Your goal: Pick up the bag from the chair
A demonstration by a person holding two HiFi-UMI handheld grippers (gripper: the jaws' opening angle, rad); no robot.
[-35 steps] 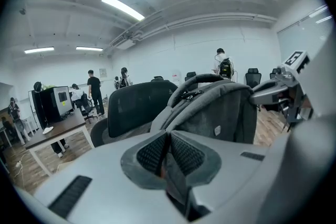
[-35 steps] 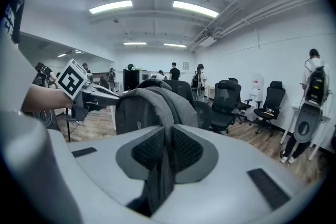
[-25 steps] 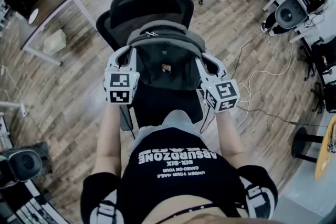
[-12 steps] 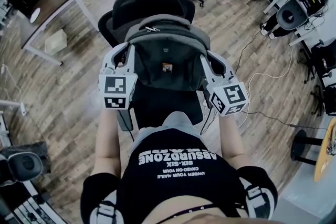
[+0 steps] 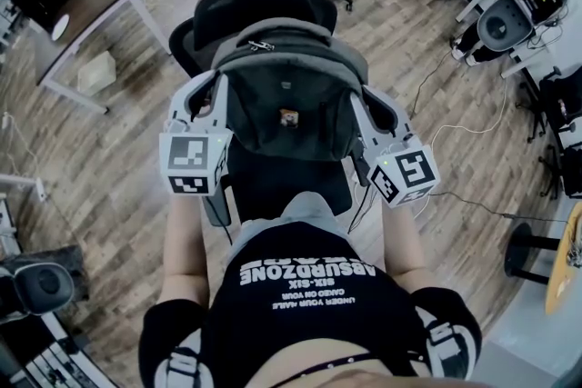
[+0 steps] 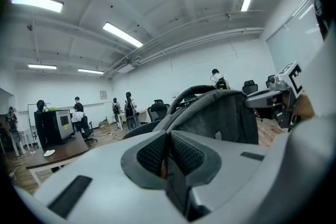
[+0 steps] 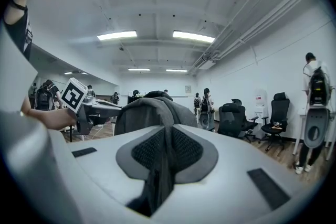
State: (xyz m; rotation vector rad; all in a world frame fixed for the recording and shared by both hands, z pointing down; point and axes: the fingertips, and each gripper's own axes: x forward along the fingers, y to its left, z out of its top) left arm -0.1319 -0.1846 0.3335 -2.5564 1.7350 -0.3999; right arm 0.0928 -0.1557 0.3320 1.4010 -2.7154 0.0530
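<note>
Head view, nearest first: the left gripper (image 5: 207, 91) and the right gripper (image 5: 366, 104) are flanking the grey bag (image 5: 286, 100), one on each side. Each gripper's own view is showing its jaws pressed together on a thin dark strip of the bag, with the ribbed pads almost meeting. It may be a strap or a fold of fabric; I cannot tell which. The bag is sitting between them above the seat (image 5: 282, 182) of the chair (image 5: 259, 0), its back lying against the backrest. Whether its bottom is clearing the seat is hidden.

The holds are looking slim. With so little material pinched, the bag's weight is likely pulling on the pads, and one strip could be working loose — the bag would then be swinging from the other side or dropping back. Uneven raising of the two grippers could be tipping it, too. Just behind, the backrest is crowding the bag, so a catch there seems possible, and the chair may be rolling if dragged. Farther out, a cable (image 5: 436, 136) is trailing across the wooden floor (image 5: 136, 132) — a snag risk for anyone stepping back.
</note>
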